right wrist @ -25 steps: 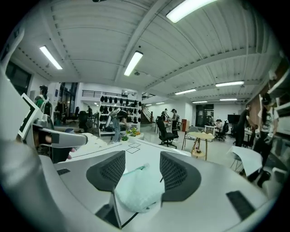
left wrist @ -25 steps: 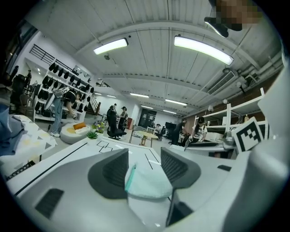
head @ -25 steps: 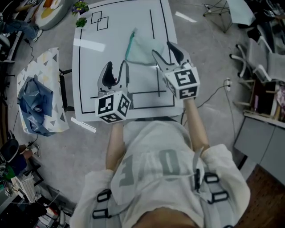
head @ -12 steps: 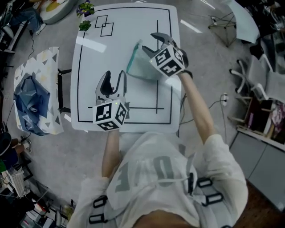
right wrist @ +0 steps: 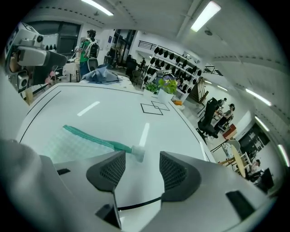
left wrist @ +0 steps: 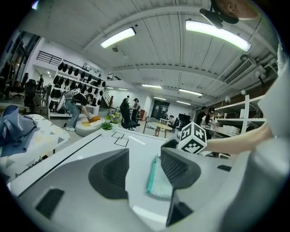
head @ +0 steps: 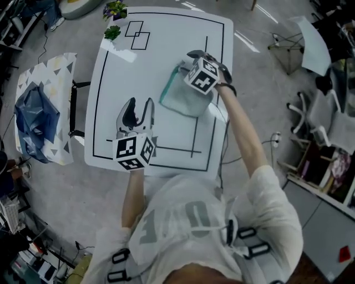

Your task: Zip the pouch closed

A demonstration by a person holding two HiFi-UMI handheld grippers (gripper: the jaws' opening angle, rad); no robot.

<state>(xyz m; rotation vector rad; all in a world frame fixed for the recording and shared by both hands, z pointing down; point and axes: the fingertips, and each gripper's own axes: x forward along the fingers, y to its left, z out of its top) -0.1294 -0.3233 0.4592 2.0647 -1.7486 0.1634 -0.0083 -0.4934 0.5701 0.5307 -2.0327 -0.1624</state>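
A large white desk (head: 166, 50) with thin black lines marked on it fills the upper middle of the head view. At its 9 o'clock side stands a low surface under a triangle-patterned cover (head: 61, 72), with a crumpled dark blue cloth (head: 33, 119) lying on it.

A pale green mesh pouch (head: 183, 101) lies flat on the desk at about 2 o'clock from the desk's centre. A teal zipper band (right wrist: 93, 137) runs along its long 9 o'clock edge.

The right gripper (right wrist: 141, 159) is over the pouch's 1 o'clock end. Its jaws stand well apart and hold nothing. The left gripper (head: 138, 113) is at 7 o'clock on the desk, well apart from the pouch. Its jaws are wide open and empty, and they point towards 12 o'clock with the pouch in view beyond the gap.

Two small green potted plants (head: 113, 12) sit at the desk's 11 o'clock corner.

A small white tab (right wrist: 137, 152) ends the teal band. It lies just ahead of the gap in the right gripper's jaws, nearer the left one and not gripped.
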